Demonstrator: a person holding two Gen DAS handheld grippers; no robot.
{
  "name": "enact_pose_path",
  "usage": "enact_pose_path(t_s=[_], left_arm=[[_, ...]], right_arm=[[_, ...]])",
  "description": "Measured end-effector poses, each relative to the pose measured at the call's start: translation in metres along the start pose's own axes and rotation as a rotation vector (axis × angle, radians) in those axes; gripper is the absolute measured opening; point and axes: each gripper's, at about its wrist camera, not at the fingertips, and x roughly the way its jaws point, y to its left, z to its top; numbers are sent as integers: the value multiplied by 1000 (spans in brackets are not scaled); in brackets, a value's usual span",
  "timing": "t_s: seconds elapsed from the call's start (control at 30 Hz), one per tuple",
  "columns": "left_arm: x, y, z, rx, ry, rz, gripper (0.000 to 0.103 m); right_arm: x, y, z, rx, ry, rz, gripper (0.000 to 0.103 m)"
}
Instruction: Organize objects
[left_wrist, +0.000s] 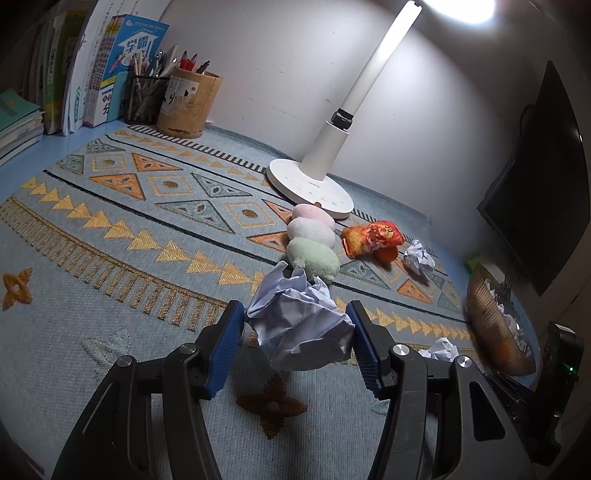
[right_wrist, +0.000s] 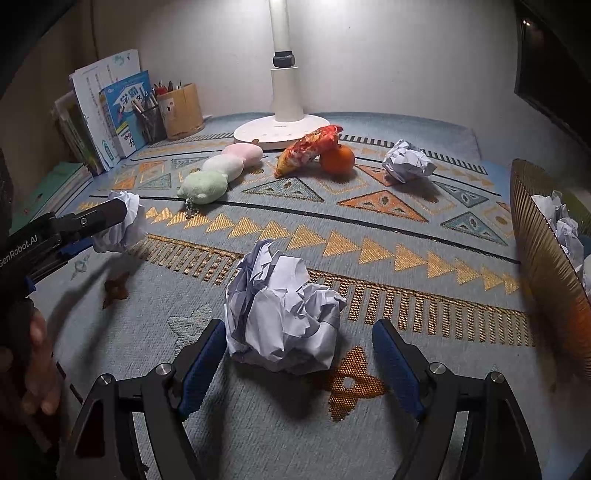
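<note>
My left gripper (left_wrist: 295, 314) is shut on a crumpled white paper ball (left_wrist: 299, 328), with both blue pads pressing its sides. The right wrist view shows that ball (right_wrist: 127, 221) held a little above the patterned mat, in the left gripper (right_wrist: 107, 227) at the far left. A second crumpled paper ball (right_wrist: 284, 310) lies on the mat between the fingers of my right gripper (right_wrist: 299, 326), which is open; the right pad stands well apart from it. A third paper ball (right_wrist: 406, 160) rests farther back on the right. A brown ribbed basket (right_wrist: 546, 258) at the right edge holds several paper balls.
A pink, white and green plush toy (right_wrist: 218, 173), a red snack packet (right_wrist: 310, 149) and an orange (right_wrist: 337, 158) lie before the white lamp base (right_wrist: 258, 134). Pen holders (right_wrist: 181, 110) and books (right_wrist: 122, 114) stand at the back left. A dark monitor (left_wrist: 535, 184) is on the right.
</note>
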Motion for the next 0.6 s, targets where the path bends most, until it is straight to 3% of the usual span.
enact_pose_path(t_s=[0.6], left_arm=[[6, -2, 0, 9, 30, 3, 55]], right_arm=[[-2, -6, 0, 37, 2, 65, 84]])
